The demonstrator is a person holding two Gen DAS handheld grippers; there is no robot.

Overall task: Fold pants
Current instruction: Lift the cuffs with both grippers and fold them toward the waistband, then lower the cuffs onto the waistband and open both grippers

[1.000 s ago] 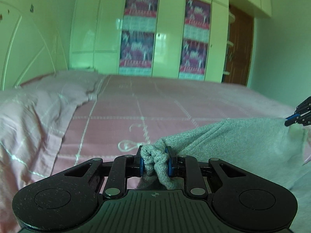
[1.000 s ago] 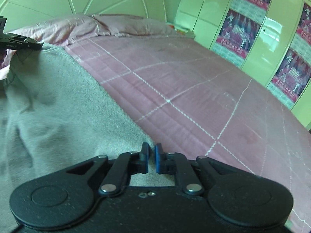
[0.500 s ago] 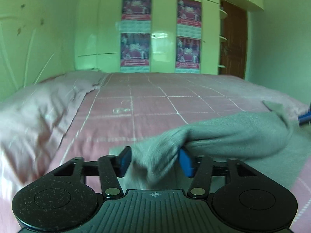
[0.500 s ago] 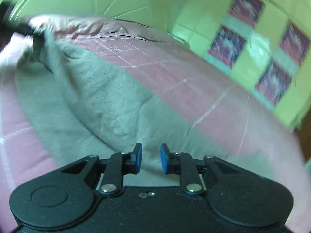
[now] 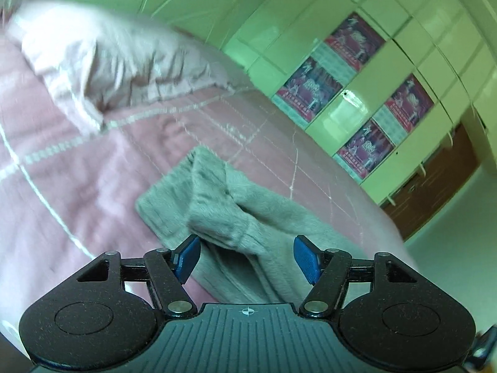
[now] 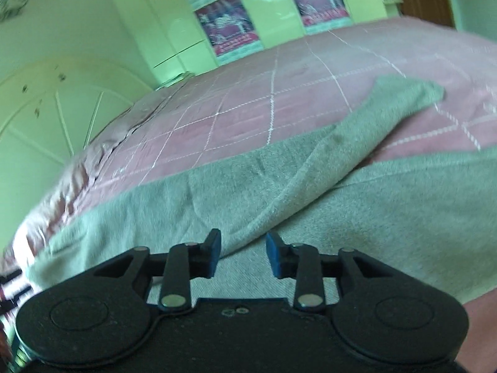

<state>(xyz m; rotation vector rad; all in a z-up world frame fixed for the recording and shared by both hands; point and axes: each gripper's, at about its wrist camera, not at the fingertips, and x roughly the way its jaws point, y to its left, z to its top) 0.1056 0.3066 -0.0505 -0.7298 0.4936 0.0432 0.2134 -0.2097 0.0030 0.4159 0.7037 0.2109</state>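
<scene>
Both claws, L (image 5: 247, 259) & R (image 6: 243, 255), just released, opening over grey pants (image 6: 310, 192) on bed (image 6: 248, 105).

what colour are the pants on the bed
Grey pants, plain with no pattern; the right wrist view shows them best.

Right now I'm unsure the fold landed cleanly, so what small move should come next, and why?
Probably draw both grippers back: the left gripper and right gripper have just been opening, pads clear of the grey pants, which lie folded on the pink bedspread.
</scene>
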